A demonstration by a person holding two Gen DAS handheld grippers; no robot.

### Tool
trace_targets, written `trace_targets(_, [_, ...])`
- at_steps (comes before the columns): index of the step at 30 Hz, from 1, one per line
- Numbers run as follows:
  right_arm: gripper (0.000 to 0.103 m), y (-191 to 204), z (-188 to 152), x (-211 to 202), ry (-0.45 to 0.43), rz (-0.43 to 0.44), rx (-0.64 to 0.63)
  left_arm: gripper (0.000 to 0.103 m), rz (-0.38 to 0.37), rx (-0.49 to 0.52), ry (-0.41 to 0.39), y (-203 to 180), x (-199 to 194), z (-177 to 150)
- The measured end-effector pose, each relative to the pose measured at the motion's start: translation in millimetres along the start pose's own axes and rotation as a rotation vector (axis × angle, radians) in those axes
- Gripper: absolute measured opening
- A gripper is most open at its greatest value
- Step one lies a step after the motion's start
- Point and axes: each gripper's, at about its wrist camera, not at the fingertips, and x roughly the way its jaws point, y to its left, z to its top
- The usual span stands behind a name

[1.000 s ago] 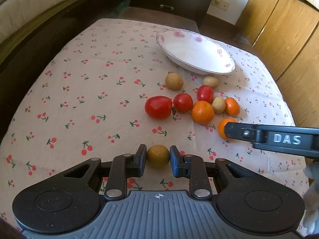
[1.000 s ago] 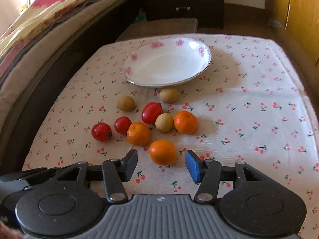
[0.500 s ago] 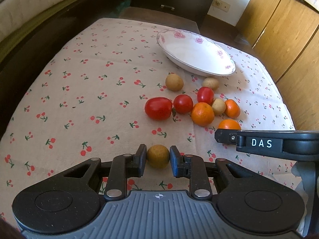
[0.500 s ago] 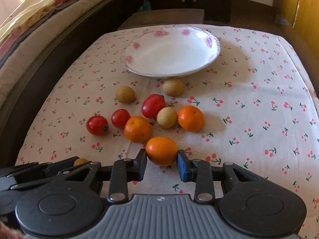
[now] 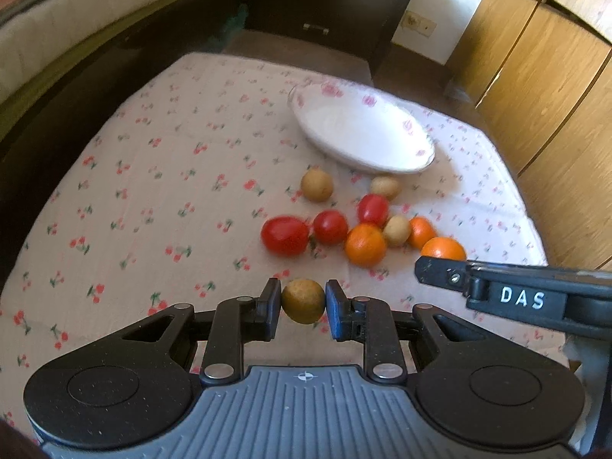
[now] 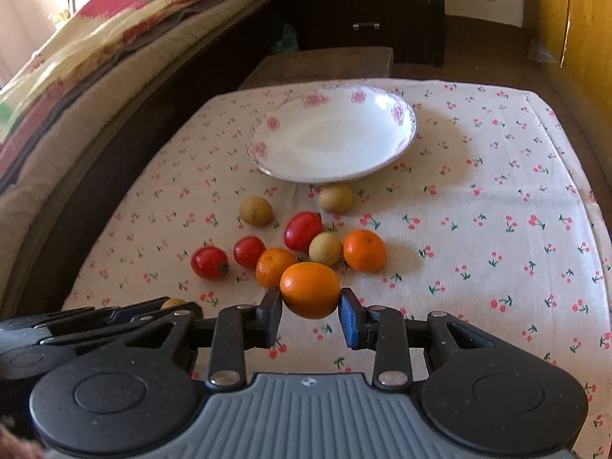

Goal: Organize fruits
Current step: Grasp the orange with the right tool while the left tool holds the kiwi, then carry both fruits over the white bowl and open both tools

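My left gripper (image 5: 303,303) is shut on a small tan round fruit (image 5: 303,300) and holds it above the cloth. My right gripper (image 6: 310,298) is shut on an orange (image 6: 310,290) and holds it just above the cloth; it also shows in the left wrist view (image 5: 443,248). A white flowered plate (image 6: 397,149) stands empty at the far side, seen too in the left wrist view (image 5: 417,160). Between plate and grippers lie red tomatoes (image 6: 209,262), two oranges (image 6: 364,250) and tan fruits (image 6: 256,211).
The table carries a cherry-print cloth (image 6: 497,199). A bed with folded blankets (image 6: 76,61) runs along the left. A dark drawer unit (image 6: 359,4) stands behind the table, and wooden cupboards (image 5: 543,88) on the right.
My right gripper closed on the orange and lifted it. Both grippers rose with their fruits, so the table looks farther away.
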Motion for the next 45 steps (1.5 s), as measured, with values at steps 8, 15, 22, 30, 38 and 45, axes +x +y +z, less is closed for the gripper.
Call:
trace_targets(8, [0.033,-4,17,-1,-0.029,0.012,0.027,0.033,-0.025,0.015,-0.045,-11,1,32])
trace_targets(15, [0.033,-12,44,7,-0.055,0.010,0.039,0.033,-0.036,0.021,-0.074,-22,13,62])
trace_targets(22, [0.033,-23,70,26,-0.055,0.000,0.044,0.033,-0.031,0.014,-0.074,-26,39,91])
trace_targets(30, [0.034,-38,93,52,-0.049,-0.015,0.052,0.031,-0.022,0.025,-0.063,-34,68,114])
trace_targets(38, [0.034,-42,101,74,-0.029,-0.029,0.034,0.031,0.004,0.021,-0.040,-31,90,121])
trace_targets(45, [0.034,-43,104,83,-0.019,-0.030,0.027,0.031,0.016,0.016,-0.025,-28,99,122])
